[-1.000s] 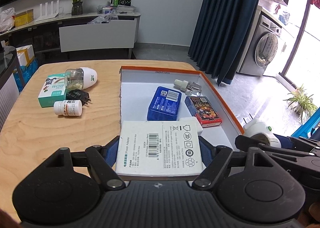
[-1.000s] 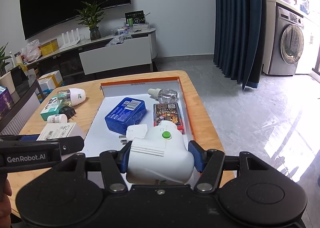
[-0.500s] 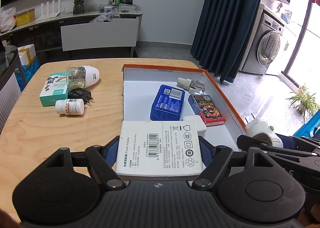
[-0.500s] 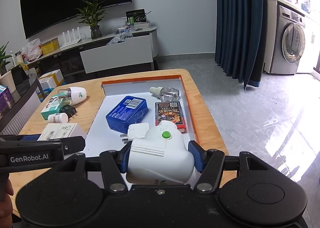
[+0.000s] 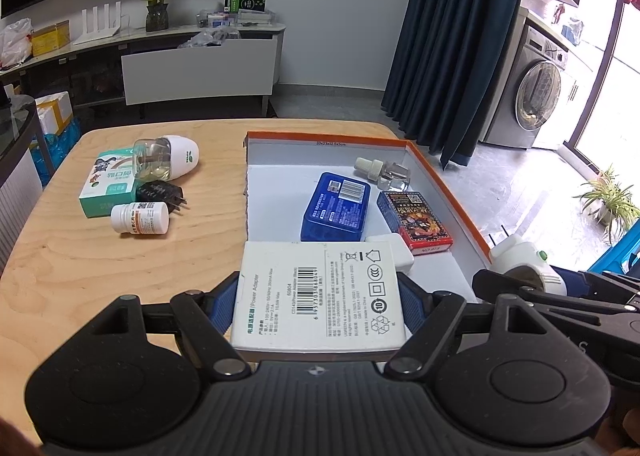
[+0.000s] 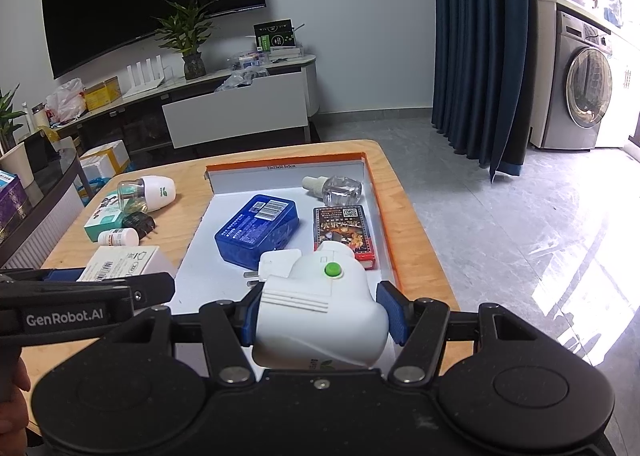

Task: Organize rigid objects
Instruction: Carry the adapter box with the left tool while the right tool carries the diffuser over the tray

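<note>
Nearest the left wrist camera, the left gripper [image 5: 320, 296] has its fingers clamped on the two long edges of a white power adapter box [image 5: 320, 292], held flat with the label up over the near edge of the orange-rimmed cardboard tray [image 5: 448, 180]. Beside it, the right gripper [image 6: 320, 316] is clamped on a white plug-in mosquito repeller [image 6: 320, 312] with a green button, hanging over the tray's near right corner.

Just beyond, inside the tray, lie a small white charger plug [image 6: 280, 262], a blue plastic case [image 5: 336, 206], a red card pack [image 5: 416, 222] and, farthest back, a clear refill bottle [image 5: 384, 174]. On the wooden surface [image 5: 100, 268] to the left wait a white pill bottle [image 5: 140, 218], a black plug adapter [image 5: 160, 192], a teal box [image 5: 106, 188] and a second repeller with its bottle [image 5: 166, 158].

The near part of the tray is crowded, so I judge the main risk is setting the box down on the white plug, leaving it tilted. The two grippers are close together and could knock each other when releasing. The repeller's rounded body may roll once freed.
</note>
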`<action>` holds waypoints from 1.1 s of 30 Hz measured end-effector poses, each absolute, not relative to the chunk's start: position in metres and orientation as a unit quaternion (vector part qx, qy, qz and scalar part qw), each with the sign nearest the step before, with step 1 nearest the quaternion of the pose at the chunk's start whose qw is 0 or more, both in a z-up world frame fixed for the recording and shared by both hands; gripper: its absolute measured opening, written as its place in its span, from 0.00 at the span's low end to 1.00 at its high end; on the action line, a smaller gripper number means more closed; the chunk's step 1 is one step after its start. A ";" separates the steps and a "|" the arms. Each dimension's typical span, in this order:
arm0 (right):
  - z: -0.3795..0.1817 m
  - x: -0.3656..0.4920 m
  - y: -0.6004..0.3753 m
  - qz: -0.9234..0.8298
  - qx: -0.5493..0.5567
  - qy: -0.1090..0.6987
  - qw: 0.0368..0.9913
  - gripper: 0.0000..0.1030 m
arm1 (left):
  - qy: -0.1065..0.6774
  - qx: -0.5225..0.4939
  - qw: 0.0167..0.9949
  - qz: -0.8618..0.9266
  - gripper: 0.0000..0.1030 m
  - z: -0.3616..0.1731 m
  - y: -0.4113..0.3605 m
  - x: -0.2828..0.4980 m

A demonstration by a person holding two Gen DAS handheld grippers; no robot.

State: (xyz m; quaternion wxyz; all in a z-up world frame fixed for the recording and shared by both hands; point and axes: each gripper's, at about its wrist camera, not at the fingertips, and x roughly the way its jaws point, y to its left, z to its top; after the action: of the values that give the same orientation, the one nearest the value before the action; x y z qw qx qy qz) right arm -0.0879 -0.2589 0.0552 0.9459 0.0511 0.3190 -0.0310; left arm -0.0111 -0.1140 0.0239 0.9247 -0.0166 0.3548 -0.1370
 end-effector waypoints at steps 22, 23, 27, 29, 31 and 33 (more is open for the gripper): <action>0.065 -0.060 -0.263 -0.019 0.044 0.311 0.949 0.68 | 0.339 -0.010 0.931 -0.134 0.77 0.035 -0.120 0.012; 0.065 -0.059 -0.262 -0.018 0.043 0.311 0.949 0.68 | 0.339 -0.009 0.931 -0.134 0.77 0.035 -0.120 0.013; 0.065 -0.056 -0.263 -0.018 0.043 0.310 0.949 0.68 | 0.337 -0.008 0.932 -0.135 0.77 0.036 -0.121 0.017; 0.065 -0.056 -0.263 -0.017 0.043 0.310 0.950 0.68 | 0.337 -0.008 0.932 -0.134 0.77 0.036 -0.121 0.019; 0.065 -0.054 -0.262 -0.017 0.042 0.310 0.950 0.68 | 0.336 -0.009 0.932 -0.134 0.77 0.037 -0.122 0.021; 0.065 -0.053 -0.262 -0.017 0.042 0.309 0.950 0.68 | 0.335 -0.009 0.933 -0.133 0.77 0.038 -0.122 0.023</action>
State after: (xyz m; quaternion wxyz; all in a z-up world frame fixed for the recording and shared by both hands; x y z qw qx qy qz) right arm -0.0526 -0.2620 0.0654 0.9499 0.0419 0.3094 -0.0165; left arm 0.0231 -0.1216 0.0378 0.9328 -0.0086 0.3347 -0.1334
